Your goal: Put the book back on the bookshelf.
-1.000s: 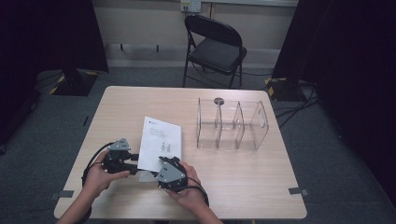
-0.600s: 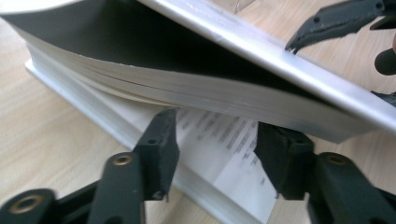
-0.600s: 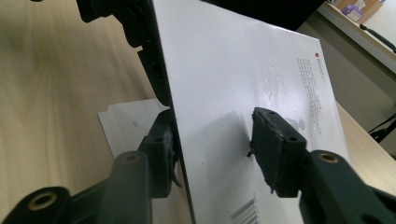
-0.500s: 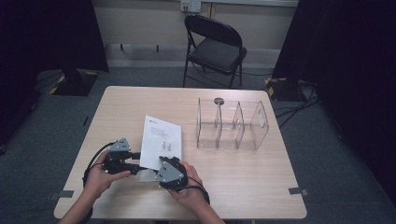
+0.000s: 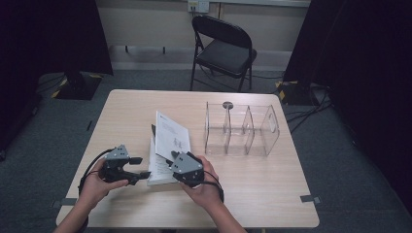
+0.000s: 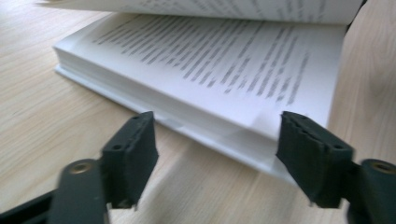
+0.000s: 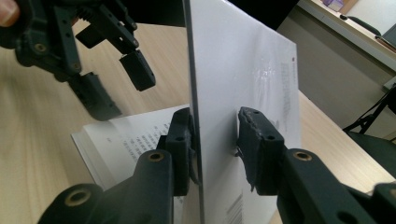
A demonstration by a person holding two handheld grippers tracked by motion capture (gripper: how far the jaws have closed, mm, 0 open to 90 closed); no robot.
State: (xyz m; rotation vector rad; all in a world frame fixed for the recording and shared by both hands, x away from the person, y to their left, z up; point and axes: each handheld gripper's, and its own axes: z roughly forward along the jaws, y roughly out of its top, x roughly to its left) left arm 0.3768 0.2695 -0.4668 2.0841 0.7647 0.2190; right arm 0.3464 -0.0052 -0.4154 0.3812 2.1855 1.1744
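book (image 5: 163, 165) on table (image 5: 252, 194), left of clear organizer (image 5: 240, 130) | print blurred, unreadable | right gripper (image 7: 215, 135) closing, clamps raised cover (image 7: 243, 93) | left gripper (image 6: 215, 149) opening, empty, at book's edge

— How many books on the table (image 5: 272, 194)?
— One book (image 5: 167, 145), lying open.
— Organizers?
— One clear organizer (image 5: 241, 130), three compartments.
— Grippers?
— Two: the left gripper (image 5: 141, 167), the right gripper (image 5: 172, 156). One chair (image 5: 224, 48) behind.
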